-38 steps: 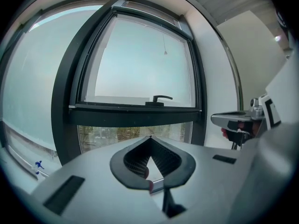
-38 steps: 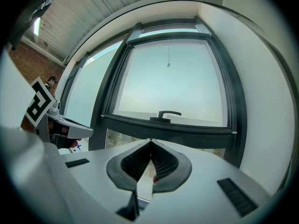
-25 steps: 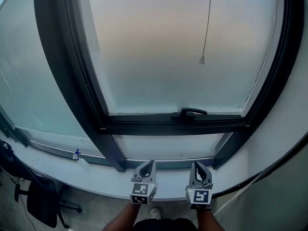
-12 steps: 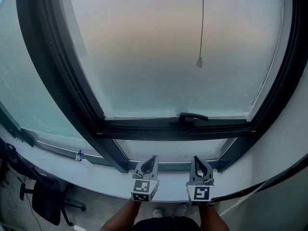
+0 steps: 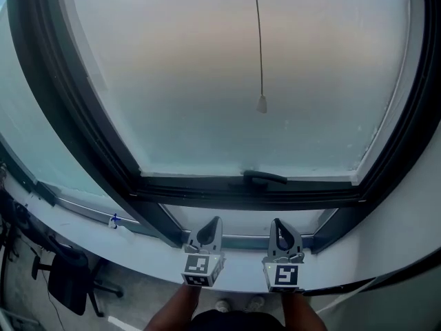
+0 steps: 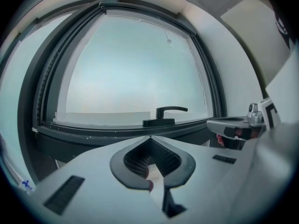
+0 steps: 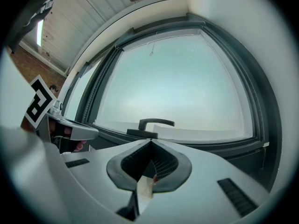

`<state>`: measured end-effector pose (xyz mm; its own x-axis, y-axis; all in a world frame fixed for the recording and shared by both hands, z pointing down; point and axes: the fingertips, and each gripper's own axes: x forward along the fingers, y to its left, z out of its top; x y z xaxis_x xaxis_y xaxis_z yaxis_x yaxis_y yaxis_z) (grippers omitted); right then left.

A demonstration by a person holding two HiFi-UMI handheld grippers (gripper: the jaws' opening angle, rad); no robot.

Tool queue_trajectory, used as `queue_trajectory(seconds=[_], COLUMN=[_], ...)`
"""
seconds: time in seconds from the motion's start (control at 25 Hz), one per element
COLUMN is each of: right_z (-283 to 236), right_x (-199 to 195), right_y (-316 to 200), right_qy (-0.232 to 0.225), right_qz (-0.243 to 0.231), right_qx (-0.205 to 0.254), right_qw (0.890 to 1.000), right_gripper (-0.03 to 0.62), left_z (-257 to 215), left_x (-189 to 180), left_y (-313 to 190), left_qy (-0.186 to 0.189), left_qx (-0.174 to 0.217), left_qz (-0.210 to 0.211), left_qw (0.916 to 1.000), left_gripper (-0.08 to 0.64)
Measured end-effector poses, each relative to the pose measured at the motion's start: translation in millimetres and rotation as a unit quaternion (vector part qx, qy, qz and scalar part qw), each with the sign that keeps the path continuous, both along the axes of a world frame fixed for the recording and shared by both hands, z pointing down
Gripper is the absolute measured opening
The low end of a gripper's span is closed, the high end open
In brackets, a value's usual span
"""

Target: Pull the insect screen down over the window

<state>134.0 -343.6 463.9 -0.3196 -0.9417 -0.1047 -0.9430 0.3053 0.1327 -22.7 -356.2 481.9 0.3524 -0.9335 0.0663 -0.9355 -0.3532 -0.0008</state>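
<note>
In the head view, a large window with a dark grey metal frame [image 5: 193,192] fills the picture from 9 o'clock round through 12 to 3. Its frosted, pale glass pane [image 5: 207,81] takes up most of that span. Below it a white curved sill [image 5: 124,250] runs from 8 o'clock to 4 o'clock. A black office chair [image 5: 69,285] stands on the floor at 8 o'clock.

At 6 o'clock the person holds both tools side by side over the sill, pointing at the window. The left gripper [image 5: 212,225] has its jaws pressed together with nothing between them. The right gripper [image 5: 279,225], just beside it at 3 o'clock, is likewise closed and empty.

A black lever handle [image 5: 264,178] lies on the bottom rail, directly at 12 o'clock from the grippers and well apart from them.

The insect screen itself cannot be made out. A thin dark cord [image 5: 258,40] hangs down the pane from 12 o'clock and ends in a small pale toggle [image 5: 262,104] above the handle.
</note>
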Motion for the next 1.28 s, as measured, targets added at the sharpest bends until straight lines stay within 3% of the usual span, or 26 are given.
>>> queue_trajectory(seconds=[0.28, 0.6, 0.88, 1.08, 1.28], right_z=[-20, -63, -124, -167, -208], right_x=[-2, 3, -5, -9, -12], right_y=[-10, -22, -31, -38, -40], right_qy=[-0.007, 0.005, 0.003, 0.004, 0.008], right_qz=[-0.005, 0.028, 0.037, 0.041, 0.044], right_qx=[0.023, 0.064, 0.143, 0.19, 0.234], right_qw=[1.0, 0.998, 0.989, 0.981, 0.971], right_gripper=[0.002, 0.002, 0.003, 0.003, 0.002], left_z=[-23, -61, -126, -165, -203], left_x=[3, -2, 8, 5, 4], left_y=[-10, -29, -46, -63, -75], left_qy=[-0.004, -0.008, 0.02, -0.01, -0.009], left_qx=[0.028, 0.068, 0.143, 0.197, 0.222], left_qz=[-0.003, 0.015, 0.045, 0.048, 0.05], left_qw=[0.9996, 0.9976, 0.9885, 0.9792, 0.9738], left_gripper=[0.0, 0.0, 0.0, 0.0, 0.0])
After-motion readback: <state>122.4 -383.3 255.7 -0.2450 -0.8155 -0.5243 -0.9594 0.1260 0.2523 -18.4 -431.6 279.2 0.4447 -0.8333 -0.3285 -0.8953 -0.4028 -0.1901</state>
